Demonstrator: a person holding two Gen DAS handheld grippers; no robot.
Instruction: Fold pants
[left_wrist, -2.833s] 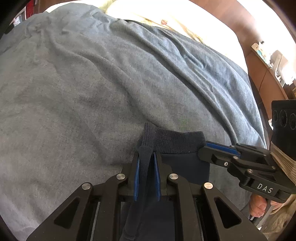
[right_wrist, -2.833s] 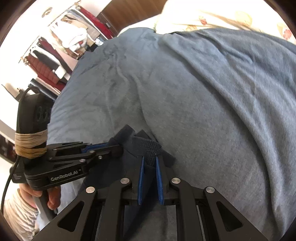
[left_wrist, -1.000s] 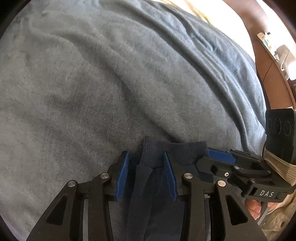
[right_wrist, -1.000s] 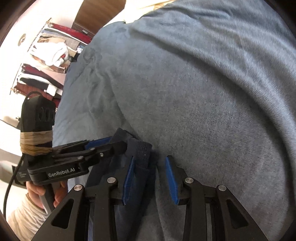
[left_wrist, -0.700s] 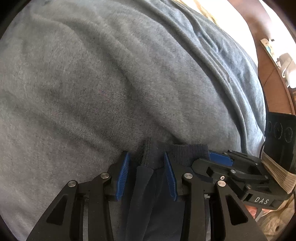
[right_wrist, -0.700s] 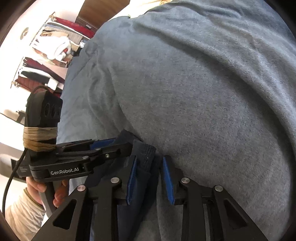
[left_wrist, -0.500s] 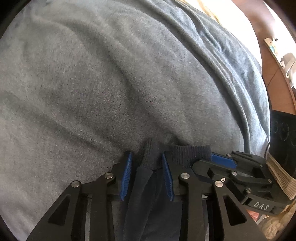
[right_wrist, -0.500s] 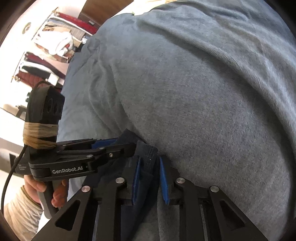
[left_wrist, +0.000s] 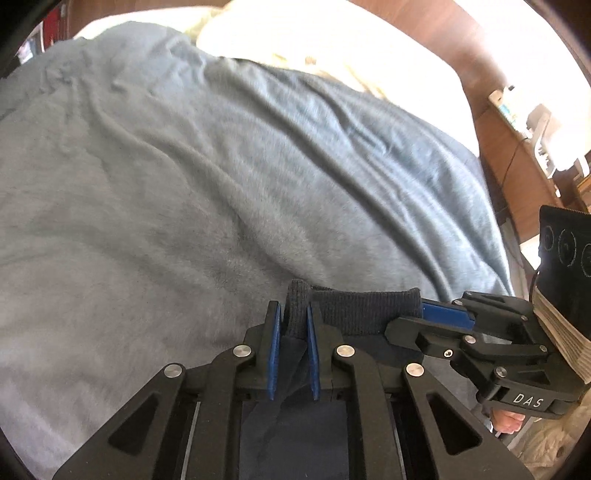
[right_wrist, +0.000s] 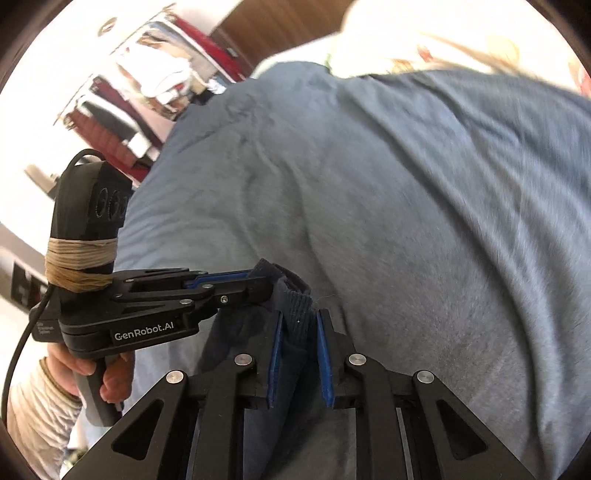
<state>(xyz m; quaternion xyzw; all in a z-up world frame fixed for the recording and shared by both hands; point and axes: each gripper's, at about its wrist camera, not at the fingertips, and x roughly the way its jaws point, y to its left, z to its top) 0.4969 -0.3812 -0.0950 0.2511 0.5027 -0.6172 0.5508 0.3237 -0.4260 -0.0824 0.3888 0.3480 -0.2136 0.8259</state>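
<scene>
The dark navy pants show by their ribbed band, held up over the grey-blue blanket. My left gripper is shut on the band's left end, its blue pads pinching the cloth. My right gripper is shut on the band's other end; in the left wrist view it comes in from the right. In the right wrist view the left gripper comes in from the left. The rest of the pants hangs below the fingers and is mostly hidden.
The blanket covers a bed, with pale pillows at the far end. A wooden headboard and a side table stand at the right. A rack of clothes stands beyond the bed's left side.
Both grippers were open around the band one second ago and have closed on it. Both have then lifted and tilted up, so the pillows and far room come into view.
</scene>
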